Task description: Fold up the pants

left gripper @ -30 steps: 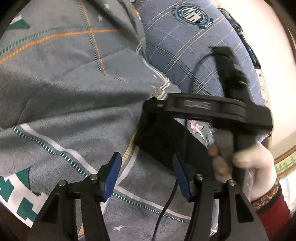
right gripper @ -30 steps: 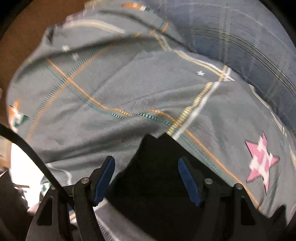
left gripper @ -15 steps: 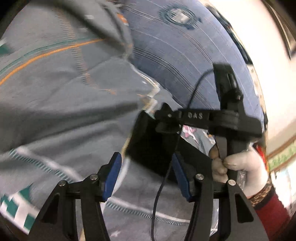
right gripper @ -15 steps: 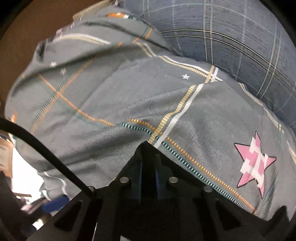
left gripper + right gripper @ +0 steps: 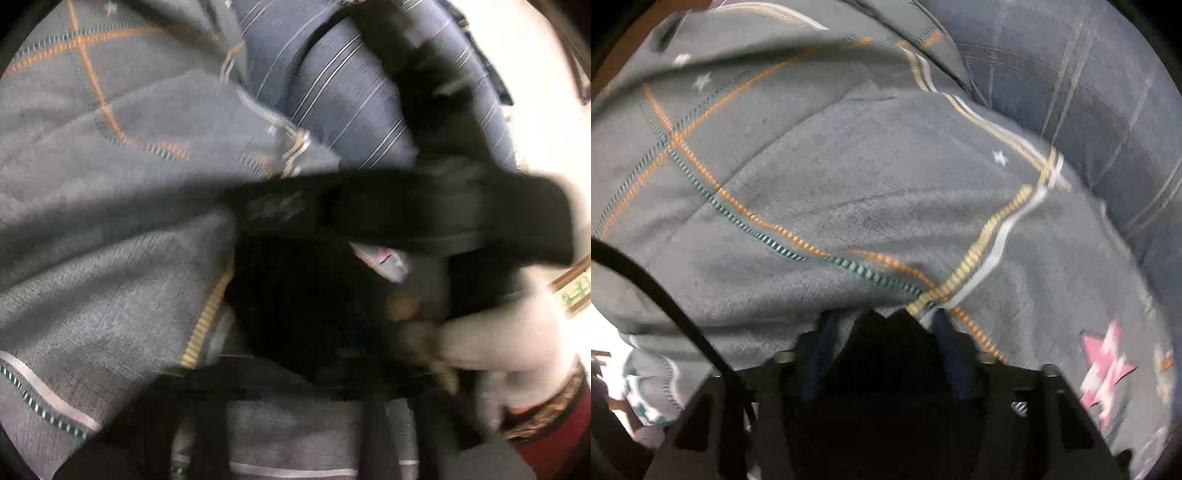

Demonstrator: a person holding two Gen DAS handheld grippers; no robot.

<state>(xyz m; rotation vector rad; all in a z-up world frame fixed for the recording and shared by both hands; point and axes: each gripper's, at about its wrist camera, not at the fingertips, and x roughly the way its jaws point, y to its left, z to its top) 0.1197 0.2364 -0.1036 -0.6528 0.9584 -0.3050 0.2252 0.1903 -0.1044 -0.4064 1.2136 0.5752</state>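
Observation:
The black pants lie as a dark bundle on a grey patterned blanket. In the blurred left wrist view my left gripper sits low against the pants; its fingers are smeared and their spacing is unclear. My right gripper's black body crosses that view above the pants, held by a white-gloved hand. In the right wrist view my right gripper has its blue pads apart, with the black pants between them.
The blanket has orange, teal and cream stitched lines and a pink star. A blue plaid pillow lies behind it, also in the left wrist view. A black cable crosses the lower left.
The right gripper shut half a second ago and its pads now stand apart again. The left gripper has moved in onto the black pants, and the right gripper's body has swung closer across its view.

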